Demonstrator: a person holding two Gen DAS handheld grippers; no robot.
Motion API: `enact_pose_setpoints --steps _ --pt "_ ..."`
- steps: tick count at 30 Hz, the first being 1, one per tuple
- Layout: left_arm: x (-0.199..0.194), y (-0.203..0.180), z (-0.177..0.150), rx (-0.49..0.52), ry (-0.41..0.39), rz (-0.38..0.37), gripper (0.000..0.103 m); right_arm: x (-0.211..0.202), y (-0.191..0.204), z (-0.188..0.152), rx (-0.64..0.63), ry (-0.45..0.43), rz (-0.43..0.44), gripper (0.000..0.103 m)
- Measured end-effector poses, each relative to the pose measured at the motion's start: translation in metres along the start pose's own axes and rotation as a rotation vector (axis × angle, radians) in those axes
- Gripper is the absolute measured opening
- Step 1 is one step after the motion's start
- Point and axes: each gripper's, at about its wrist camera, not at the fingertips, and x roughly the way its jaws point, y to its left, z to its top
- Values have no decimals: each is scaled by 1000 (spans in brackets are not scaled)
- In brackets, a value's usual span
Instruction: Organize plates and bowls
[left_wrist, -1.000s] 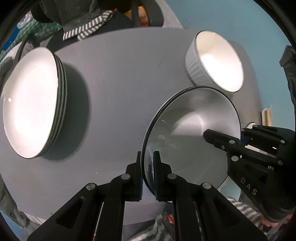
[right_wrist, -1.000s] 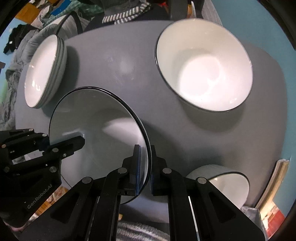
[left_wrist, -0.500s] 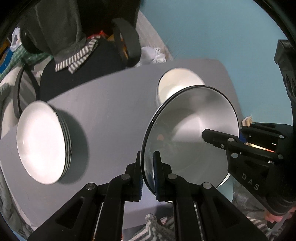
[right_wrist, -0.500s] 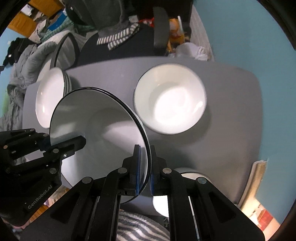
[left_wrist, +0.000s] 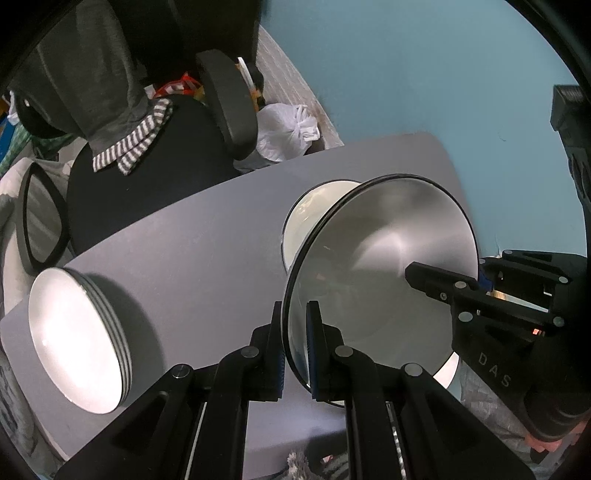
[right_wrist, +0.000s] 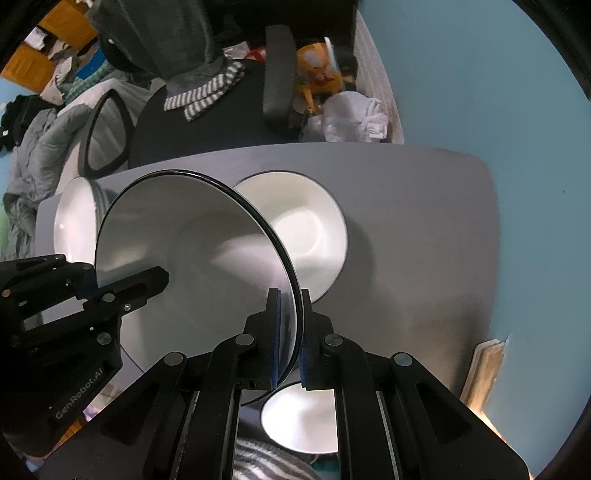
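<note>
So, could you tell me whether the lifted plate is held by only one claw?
No, both the left claw and right claw clamp the plate's rim.

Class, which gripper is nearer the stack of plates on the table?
Left. The left gripper grips the held plate on the edge toward the stack of plates; the right gripper grips the far edge.

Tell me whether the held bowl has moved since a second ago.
Yes. The bowl held by both grippers has risen away from the table: the table and the plate stack look smaller and farther off.
</note>
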Motion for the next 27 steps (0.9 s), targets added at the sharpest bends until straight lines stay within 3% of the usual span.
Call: enact_pose_setpoints --steps 12,27 --pt "26 -10 24 10 54 7 9 16 -25 15 37 44 -9 8" --pt "47 -12 30 19 94 40 10 36 -32 24 27 85 -17 8"
